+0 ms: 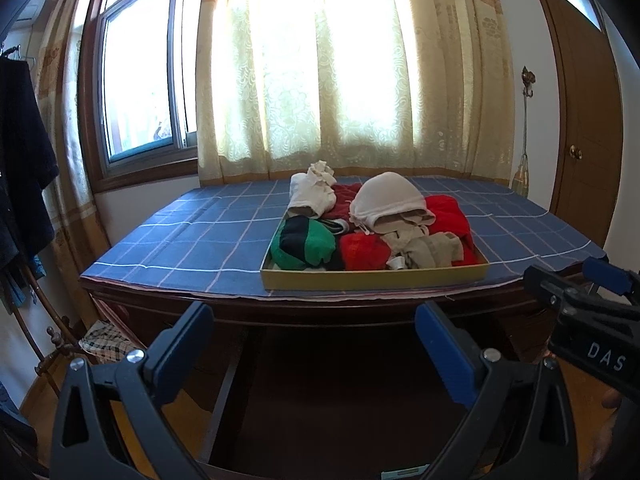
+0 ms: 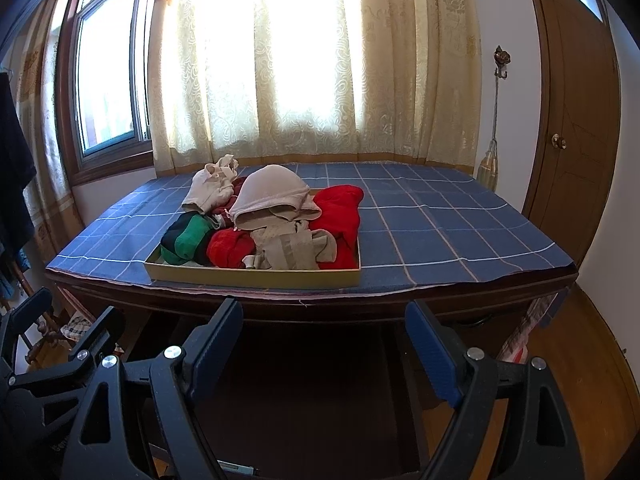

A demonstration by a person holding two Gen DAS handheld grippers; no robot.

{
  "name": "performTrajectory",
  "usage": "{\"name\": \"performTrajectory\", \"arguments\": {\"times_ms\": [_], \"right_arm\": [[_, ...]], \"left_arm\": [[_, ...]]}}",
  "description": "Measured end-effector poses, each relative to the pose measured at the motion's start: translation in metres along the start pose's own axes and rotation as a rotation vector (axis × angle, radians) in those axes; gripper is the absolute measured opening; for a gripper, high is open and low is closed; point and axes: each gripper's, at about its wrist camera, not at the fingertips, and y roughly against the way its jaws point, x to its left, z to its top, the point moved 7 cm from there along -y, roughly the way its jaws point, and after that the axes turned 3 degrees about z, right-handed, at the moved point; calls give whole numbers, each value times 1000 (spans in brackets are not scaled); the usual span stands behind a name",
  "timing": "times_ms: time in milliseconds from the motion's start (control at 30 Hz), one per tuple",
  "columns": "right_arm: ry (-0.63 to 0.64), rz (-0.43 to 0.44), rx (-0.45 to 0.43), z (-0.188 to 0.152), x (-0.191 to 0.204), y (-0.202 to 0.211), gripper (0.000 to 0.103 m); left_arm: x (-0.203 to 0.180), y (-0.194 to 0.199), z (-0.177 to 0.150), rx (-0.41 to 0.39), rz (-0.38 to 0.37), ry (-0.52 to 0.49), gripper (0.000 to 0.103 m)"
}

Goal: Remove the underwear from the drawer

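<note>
Blue checked tablecloth (image 1: pixel 192 240) carries shallow drawer (image 1: pixel 372 278) heaped with underwear (image 1: pixel 360 250); left gripper (image 1: pixel 314 338), right gripper (image 2: pixel 324 334) both wide, empty, short of table

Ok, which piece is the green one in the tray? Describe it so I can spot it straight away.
Find the table with the blue checked cloth in front of the curtained window, and the shallow yellow tray near its front edge. The green garment fills the tray's front left corner. It alone is green with broad black stripes; its neighbours are red or beige.
</note>
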Motion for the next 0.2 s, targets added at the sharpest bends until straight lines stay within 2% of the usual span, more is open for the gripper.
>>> {"name": "performTrajectory", "arguments": {"times_ms": [200], "right_arm": [[-5,0,2,0,-1,-2,85]], "left_arm": [[2,-1,-1,18,-11,17,103]]}}
